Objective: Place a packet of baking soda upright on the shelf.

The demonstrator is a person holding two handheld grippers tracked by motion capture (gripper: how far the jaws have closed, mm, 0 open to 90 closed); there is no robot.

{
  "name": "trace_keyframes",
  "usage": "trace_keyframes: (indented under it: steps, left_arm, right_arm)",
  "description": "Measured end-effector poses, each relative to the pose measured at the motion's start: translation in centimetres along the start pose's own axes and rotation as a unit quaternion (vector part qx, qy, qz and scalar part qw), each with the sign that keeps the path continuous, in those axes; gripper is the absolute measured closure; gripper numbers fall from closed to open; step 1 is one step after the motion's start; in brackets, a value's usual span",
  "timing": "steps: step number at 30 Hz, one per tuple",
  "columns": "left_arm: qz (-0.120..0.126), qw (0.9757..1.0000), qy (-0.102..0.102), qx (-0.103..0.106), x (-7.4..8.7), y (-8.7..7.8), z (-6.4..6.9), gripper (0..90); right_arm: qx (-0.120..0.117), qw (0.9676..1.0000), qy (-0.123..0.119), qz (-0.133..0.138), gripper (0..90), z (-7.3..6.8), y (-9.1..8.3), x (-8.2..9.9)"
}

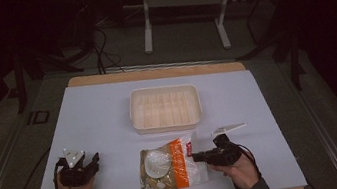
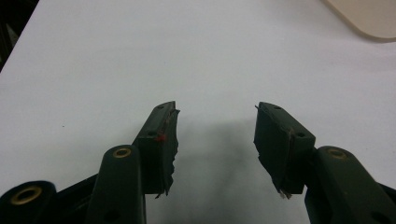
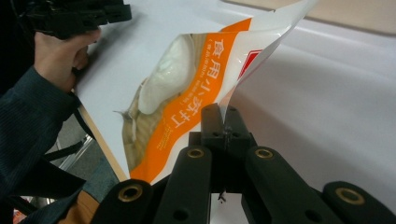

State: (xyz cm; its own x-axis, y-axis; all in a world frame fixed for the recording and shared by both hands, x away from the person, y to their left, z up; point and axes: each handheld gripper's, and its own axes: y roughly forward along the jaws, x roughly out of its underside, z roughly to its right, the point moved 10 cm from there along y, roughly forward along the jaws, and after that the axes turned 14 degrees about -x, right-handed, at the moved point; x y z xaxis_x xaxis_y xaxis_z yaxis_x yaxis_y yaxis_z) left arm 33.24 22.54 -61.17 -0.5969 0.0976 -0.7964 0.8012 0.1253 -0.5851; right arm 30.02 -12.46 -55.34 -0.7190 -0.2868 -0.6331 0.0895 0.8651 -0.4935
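A food bag (image 1: 169,164) with an orange stripe and white contents lies near the table's front edge. My right gripper (image 1: 197,157) is shut on its right edge; in the right gripper view the bag (image 3: 187,98) rises from the closed jaws of that gripper (image 3: 225,122), its edge pinched between them. My left gripper (image 1: 91,162) rests at the front left, well apart from the bag. Its fingers (image 2: 161,140) stand wide apart over bare white table, so the left gripper (image 2: 215,112) is open and holds nothing.
A cream tray (image 1: 163,91) with ribbed floor sits mid-table behind the bag. A small white torn strip (image 1: 228,128) lies right of the bag. The white sheet (image 1: 108,113) covers a wooden table. Table legs and cables stand on the floor beyond.
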Motion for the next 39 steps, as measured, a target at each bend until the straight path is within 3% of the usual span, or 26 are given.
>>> trace_keyframes:
  steps: [21,39]
  left_arm:
    - [-0.001,1.0,-0.001,0.002,0.0,0.0,0.0,48.8]
    - [0.0,1.0,-0.001,0.002,0.0,0.0,0.0,48.7]
  right_arm:
    - [-0.035,0.999,-0.028,0.003,90.0,-3.1,0.2,-3.4]
    - [-0.052,0.9977,-0.045,-0.001,90.0,-4.8,0.9,-5.2]
